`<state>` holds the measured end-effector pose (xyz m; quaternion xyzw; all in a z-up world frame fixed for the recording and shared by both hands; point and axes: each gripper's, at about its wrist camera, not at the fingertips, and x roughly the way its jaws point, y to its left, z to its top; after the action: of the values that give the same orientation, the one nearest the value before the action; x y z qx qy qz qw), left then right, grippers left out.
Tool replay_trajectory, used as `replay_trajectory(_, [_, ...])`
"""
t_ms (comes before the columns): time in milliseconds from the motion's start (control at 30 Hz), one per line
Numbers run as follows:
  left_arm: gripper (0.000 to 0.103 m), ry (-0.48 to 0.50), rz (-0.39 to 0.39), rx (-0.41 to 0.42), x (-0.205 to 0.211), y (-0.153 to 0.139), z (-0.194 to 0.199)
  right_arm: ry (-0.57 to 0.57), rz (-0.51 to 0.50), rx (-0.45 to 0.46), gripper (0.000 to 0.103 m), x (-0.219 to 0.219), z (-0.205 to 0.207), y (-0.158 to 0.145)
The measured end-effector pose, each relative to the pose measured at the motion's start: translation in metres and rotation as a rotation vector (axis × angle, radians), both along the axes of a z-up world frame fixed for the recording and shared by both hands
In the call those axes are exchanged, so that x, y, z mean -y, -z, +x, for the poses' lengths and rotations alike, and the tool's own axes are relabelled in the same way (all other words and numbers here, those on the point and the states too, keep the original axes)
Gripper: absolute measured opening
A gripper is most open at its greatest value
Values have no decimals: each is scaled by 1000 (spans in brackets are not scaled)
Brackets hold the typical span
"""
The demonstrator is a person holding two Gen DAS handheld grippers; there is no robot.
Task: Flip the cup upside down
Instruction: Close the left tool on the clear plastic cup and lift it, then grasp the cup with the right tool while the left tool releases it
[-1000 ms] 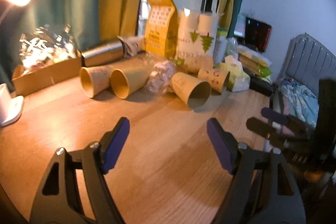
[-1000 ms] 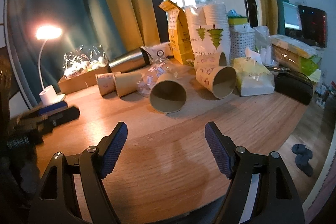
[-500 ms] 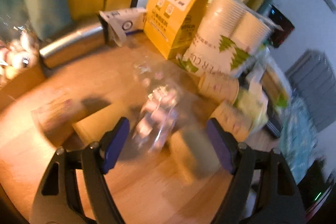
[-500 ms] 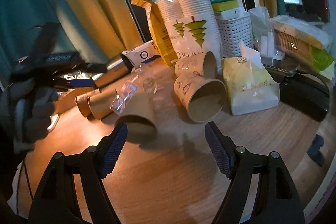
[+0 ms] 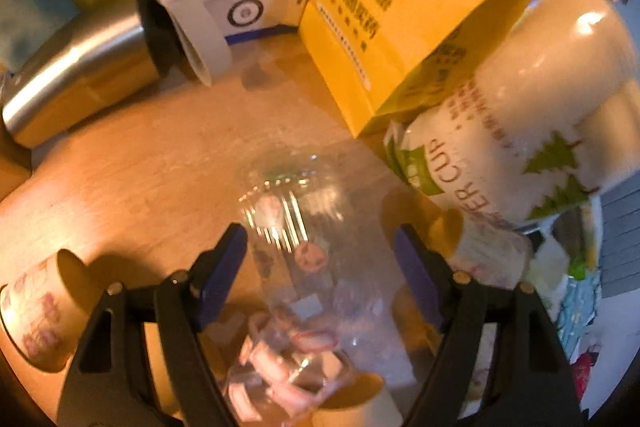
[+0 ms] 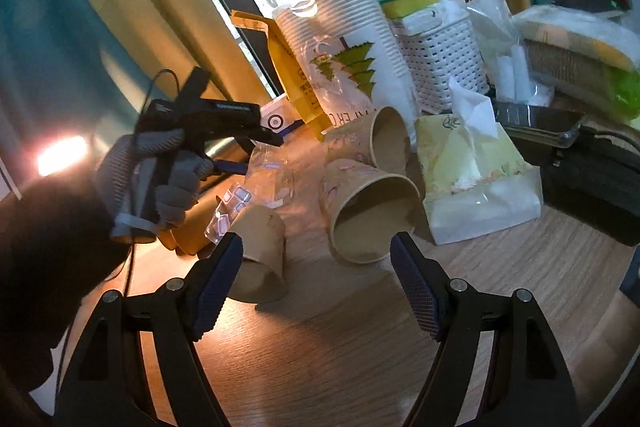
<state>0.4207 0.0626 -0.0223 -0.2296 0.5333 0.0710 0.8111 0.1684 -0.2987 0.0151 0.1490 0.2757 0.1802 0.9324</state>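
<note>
Left wrist: left gripper spread wide astride clear cup, tilted downward.

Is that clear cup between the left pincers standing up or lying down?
Lying down. The clear cup rests on its side on the table, between the open left gripper, with neither finger touching it.
</note>
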Motion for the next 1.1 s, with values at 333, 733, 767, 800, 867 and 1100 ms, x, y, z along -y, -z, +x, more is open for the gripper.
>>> replay_trajectory(333, [61,28,-21,76,1,-3,-2,10,-23,7,79,-4,-2,-2])
replay_trajectory(733, [61,247,-84,416,43,-104,-120,79,-64,144,79,-15,-65,-54])
replay_trajectory(767, [61,269,-76,466,49,-113,-137,79,-65,156,79,-17,-72,-58])
replay_trajectory(800, [61,291,-73,500,55,-120,-152,74,-58,175,79,-19,-82,-64])
replay_trajectory(867, [61,330,-53,562,63,-127,-180,53,-27,199,79,-20,-98,-72])
replay_trajectory(1100, [61,450,25,699,92,-111,-307,-99,120,143,84,-29,-127,-81])
